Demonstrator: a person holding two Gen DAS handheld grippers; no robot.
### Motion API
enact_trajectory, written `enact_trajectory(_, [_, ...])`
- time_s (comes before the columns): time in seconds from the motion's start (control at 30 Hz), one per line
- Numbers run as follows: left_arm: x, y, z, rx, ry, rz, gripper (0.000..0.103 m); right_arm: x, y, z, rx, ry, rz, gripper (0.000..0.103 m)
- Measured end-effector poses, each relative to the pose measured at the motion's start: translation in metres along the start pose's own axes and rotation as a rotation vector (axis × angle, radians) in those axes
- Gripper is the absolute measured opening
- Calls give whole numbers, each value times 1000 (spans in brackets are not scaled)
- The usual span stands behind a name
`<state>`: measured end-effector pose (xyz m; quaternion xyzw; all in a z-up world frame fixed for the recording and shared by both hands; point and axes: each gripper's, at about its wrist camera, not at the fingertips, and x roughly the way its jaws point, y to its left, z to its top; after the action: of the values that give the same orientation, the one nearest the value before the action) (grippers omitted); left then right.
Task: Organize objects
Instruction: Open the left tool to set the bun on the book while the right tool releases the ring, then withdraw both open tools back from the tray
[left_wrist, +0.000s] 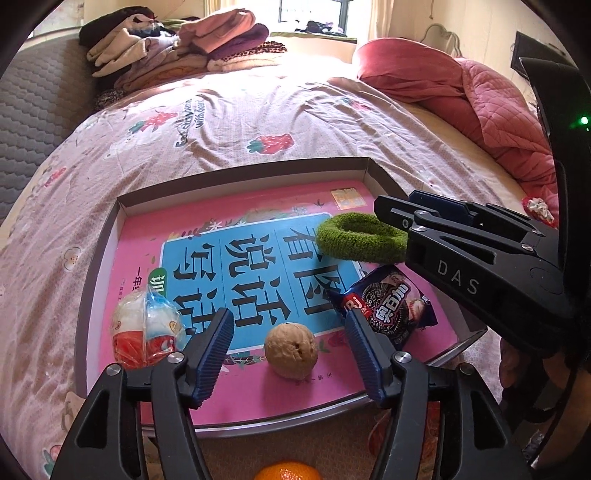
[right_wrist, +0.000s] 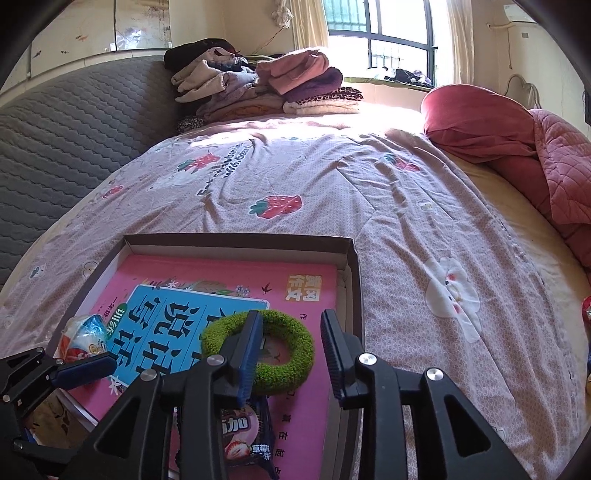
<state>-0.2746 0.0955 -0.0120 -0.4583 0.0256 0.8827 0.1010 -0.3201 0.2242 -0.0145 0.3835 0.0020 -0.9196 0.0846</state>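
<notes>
While both grippers were held released over the tray (left_wrist: 236, 168), the walnut (left_wrist: 291, 350) was framed by the left gripper (left_wrist: 290, 356), the green ring (right_wrist: 258, 350) straddled by the right gripper (right_wrist: 291, 356).

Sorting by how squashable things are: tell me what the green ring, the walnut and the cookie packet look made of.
Green ring: soft, fuzzy fabric, probably chenille or terry over elastic; the nubbly matte pile shows it.
Walnut: hard woody shell, matte tan, wrinkled with a small pit.
Cookie packet: thin glossy plastic film, printed, creased, with crimped ends.
</notes>
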Motion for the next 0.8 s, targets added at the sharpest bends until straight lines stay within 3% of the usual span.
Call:
enact_trajectory(0.47, [-45,13,0,-55,-107,42,74,-47,9,4,10,-77,22,46])
enact_trajectory(0.8, [-81,20,-5,-78,-157,49,75,-90,20,1,-5,-132,40,47])
